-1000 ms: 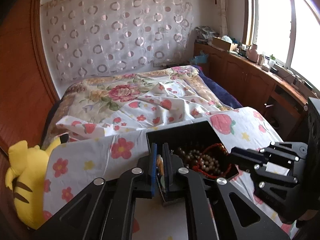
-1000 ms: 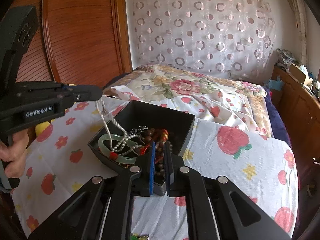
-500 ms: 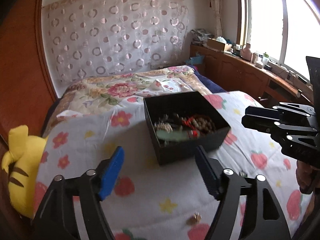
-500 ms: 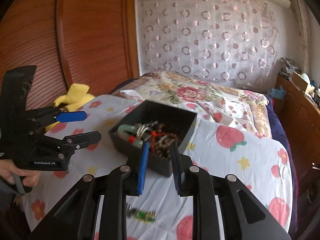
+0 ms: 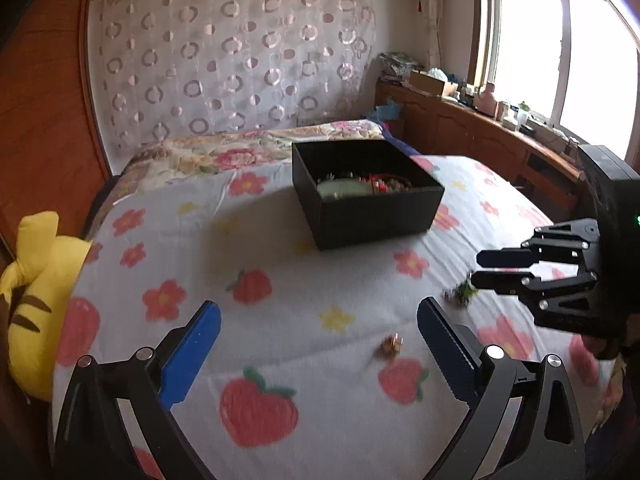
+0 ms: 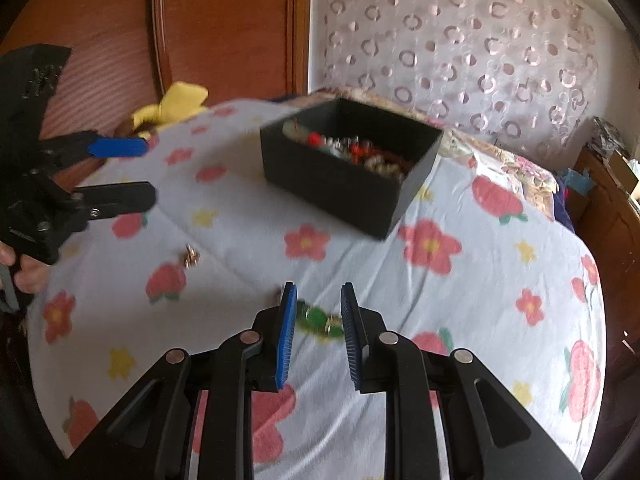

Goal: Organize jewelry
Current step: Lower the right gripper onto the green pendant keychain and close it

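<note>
Black cardboard box [image 5: 362,216], one only, sits toward the far side of the bed [image 5: 280,280], already loaded with beads, a pale green bangle and red bits; we can't count the contents, too blurred. Loose pieces left on the flowered sheet: two that we see. One small gold trinket [image 5: 392,346] lies near the near edge, just ahead of the left tongs [image 5: 318,354]. One green-and-gold piece [image 6: 320,322] lies right in front of the right tongs [image 6: 318,332], also at the near edge.

Left tongs: jaws opening, now very wide, nothing between them; the gold trinket sits off toward the right finger, not centred. Right tongs: narrow gap, jaws parted but not gripping, the green piece showing in the gap beyond the tips and, as far as we can tell, not pinched.

Risks, as we judge them:
- Soft quilted sheet: pressing down may catch fabric with the piece, or push the piece into a fold.
- The green piece looks like linked stones; grabbing one end could let it dangle and snag on the box rim.
- The gold trinket is tiny; wide jaws closing off-centre could flick it away.
- The two tongs work near each other at this edge, so a bump is possible.

One yellow plush toy [image 5: 36,288] at the left edge, clear of the work.
</note>
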The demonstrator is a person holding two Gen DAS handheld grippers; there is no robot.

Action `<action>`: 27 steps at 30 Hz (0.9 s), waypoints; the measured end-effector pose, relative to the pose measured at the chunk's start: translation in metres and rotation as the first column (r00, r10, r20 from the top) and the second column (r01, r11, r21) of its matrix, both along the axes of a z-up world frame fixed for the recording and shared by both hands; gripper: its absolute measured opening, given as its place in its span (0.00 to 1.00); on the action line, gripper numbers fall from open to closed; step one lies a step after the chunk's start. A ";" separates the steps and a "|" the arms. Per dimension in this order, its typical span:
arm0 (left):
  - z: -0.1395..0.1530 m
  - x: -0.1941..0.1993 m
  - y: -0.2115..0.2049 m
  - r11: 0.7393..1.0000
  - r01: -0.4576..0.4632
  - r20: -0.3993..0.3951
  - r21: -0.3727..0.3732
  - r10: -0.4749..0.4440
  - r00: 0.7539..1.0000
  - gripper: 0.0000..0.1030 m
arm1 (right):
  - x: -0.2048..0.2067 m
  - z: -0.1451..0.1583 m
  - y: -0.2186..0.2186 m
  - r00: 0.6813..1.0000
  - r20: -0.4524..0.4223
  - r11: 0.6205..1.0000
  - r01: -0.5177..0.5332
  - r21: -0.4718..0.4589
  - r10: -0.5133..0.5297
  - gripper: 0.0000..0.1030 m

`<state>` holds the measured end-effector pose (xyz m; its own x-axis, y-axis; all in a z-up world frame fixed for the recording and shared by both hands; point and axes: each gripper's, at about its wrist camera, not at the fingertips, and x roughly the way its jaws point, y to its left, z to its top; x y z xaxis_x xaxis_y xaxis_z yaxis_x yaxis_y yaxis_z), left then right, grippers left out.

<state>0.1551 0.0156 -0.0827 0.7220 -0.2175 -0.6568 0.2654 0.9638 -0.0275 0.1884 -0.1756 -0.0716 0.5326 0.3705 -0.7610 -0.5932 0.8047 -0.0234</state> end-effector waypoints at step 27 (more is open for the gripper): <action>-0.017 -0.012 -0.015 0.997 0.060 -0.072 0.046 -0.056 0.996 0.92 | -0.001 -0.001 0.000 1.000 -0.003 1.000 -0.010 -0.020 0.010 0.07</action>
<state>0.1432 0.0005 -0.1000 0.6608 -0.2249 -0.7161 0.3198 0.9475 -0.0025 0.1870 -0.1753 -0.0725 0.5264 0.3607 -0.7699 -0.6016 0.7979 -0.0375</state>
